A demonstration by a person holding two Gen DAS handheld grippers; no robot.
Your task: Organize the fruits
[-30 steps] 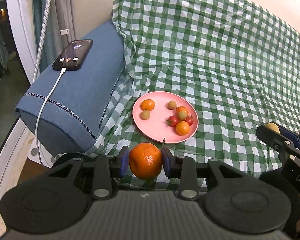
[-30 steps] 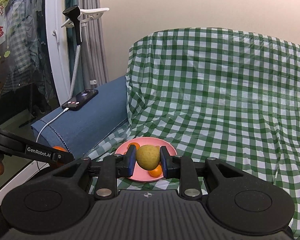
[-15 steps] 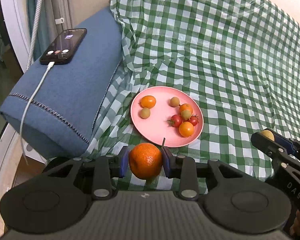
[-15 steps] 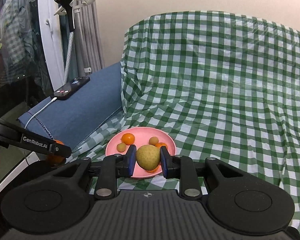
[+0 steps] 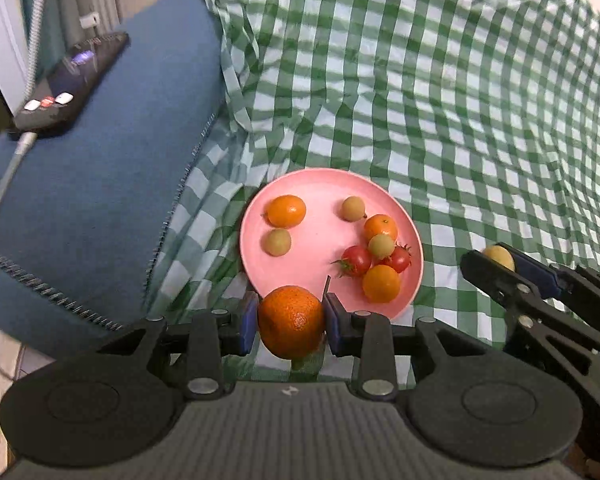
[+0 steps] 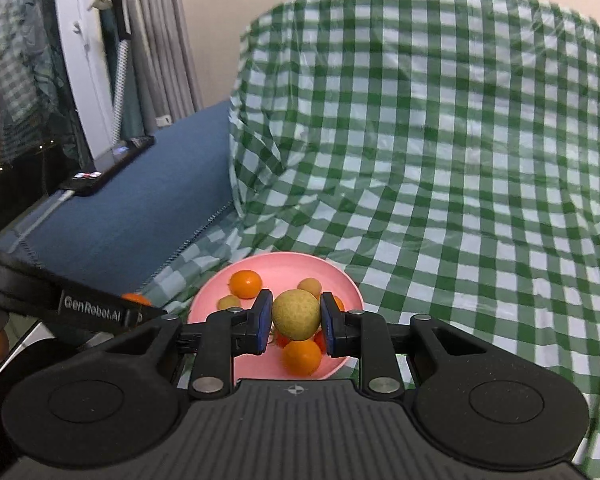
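Note:
A pink plate (image 5: 316,200) lies on the green checked cloth and holds several small fruits: orange ones, yellow-green ones and two red tomatoes (image 5: 356,260). My left gripper (image 5: 291,322) is shut on a large orange (image 5: 291,320), just at the plate's near rim. My right gripper (image 6: 295,316) is shut on a yellow-green round fruit (image 6: 295,314), held above the plate's near side (image 6: 340,280). In the left wrist view the right gripper (image 5: 500,264) sits to the right of the plate.
A blue cushion (image 5: 100,184) lies left of the plate with a black phone (image 5: 68,84) and its white cable on top. The green checked cloth (image 5: 440,100) rises up the sofa back behind. A white frame and curtains (image 6: 100,60) stand at far left.
Both grippers have moved forward and closer to the plate, which now looks larger. Each still holds its fruit.

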